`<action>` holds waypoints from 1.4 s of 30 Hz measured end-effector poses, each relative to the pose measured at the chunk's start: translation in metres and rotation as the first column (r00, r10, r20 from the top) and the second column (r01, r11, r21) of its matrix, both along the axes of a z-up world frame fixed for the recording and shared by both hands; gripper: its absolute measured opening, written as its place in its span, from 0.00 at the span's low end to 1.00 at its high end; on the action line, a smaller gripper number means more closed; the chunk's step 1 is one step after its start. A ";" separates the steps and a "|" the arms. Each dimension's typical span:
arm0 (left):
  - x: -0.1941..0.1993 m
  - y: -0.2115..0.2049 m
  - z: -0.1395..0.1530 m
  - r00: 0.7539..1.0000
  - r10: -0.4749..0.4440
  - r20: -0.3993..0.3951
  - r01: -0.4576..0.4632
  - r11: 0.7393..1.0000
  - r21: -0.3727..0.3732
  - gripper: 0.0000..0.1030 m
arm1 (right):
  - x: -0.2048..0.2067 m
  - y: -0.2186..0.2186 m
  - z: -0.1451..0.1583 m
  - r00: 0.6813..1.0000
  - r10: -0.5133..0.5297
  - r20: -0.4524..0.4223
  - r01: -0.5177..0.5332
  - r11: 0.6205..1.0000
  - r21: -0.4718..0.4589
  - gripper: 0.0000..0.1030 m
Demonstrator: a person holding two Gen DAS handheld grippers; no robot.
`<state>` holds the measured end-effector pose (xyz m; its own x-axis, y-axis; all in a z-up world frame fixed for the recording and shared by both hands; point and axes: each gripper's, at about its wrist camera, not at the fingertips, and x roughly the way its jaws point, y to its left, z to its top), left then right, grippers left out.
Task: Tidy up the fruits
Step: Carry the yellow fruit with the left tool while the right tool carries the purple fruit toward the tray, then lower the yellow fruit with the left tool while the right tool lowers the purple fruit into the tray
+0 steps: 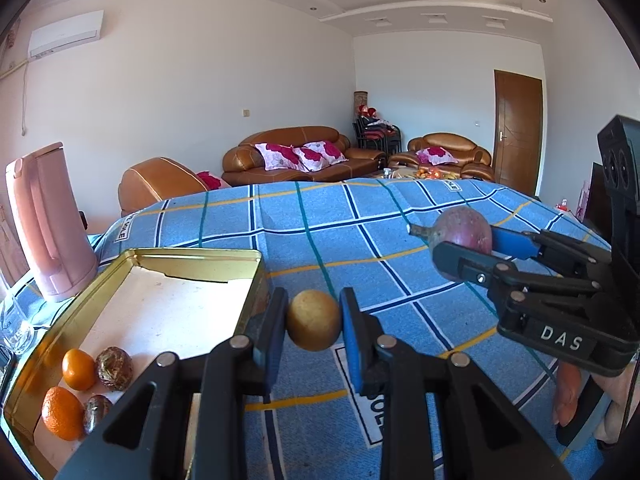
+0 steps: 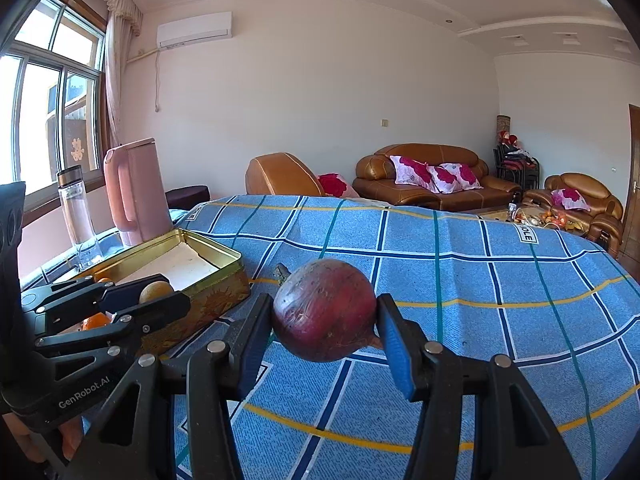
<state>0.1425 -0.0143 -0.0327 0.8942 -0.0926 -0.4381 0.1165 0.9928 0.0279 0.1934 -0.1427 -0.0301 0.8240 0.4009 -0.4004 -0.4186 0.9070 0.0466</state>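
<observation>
- The left hand-held gripper (image 1: 314, 326) is closed on a small round yellow fruit (image 1: 314, 325), its blue pads pressing both sides; the fruit hangs above the tabletop, just right of the tin's near corner.
- The right hand-held gripper (image 2: 325, 316) is clamped on a large dark red fruit (image 2: 325, 310) with a short stem, also lifted off the cloth.
- In the left wrist view, the right hand-held gripper enters from 3 o'clock with the red fruit at its tip, and fingers (image 1: 568, 396) of the person's hand show under it at 4 o'clock.
- In the right wrist view, the left hand-held gripper reaches in from 9 o'clock, the yellow fruit sitting in front of the tin's long wall.
- An open gold tin (image 1: 192, 258) sits at 9 o'clock of the left wrist view. Only this view shows its contents clearly: two oranges (image 1: 79, 369) and two dark mottled fruits (image 1: 115, 368) grouped at the near end on a pale liner.
- The right wrist view shows just a sliver of orange behind the other gripper.
- A blue checked cloth (image 2: 480, 280) covers the tabletop.
- A pink kettle (image 2: 138, 190) stands behind the tin.
- Only the right wrist view shows a clear bottle (image 2: 78, 216) beside the kettle, and a window (image 2: 52, 92) at 9 o'clock.
- Brown sofas (image 1: 300, 154) with floral cushions line the far wall.
</observation>
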 end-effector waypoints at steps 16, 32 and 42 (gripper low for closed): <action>-0.031 0.030 0.004 0.998 0.042 0.049 -0.042 0.999 -0.011 0.27 | -0.020 0.037 0.000 0.997 0.081 0.004 -0.081 0.997 -0.013 0.53; -0.044 0.063 0.006 0.994 0.099 0.053 -0.096 0.994 -0.050 0.27 | -0.034 0.071 -0.001 0.989 0.149 0.001 -0.149 0.989 -0.023 0.53; -0.050 0.087 0.006 0.989 0.141 0.048 -0.138 0.988 -0.065 0.27 | -0.040 0.090 -0.002 0.982 0.191 -0.003 -0.191 0.981 -0.030 0.53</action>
<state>0.0923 0.0723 -0.0268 0.9219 0.0091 -0.3873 -0.0231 0.9992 -0.0316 0.1531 -0.0532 -0.0322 0.7337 0.5383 -0.4147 -0.5840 0.8115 0.0202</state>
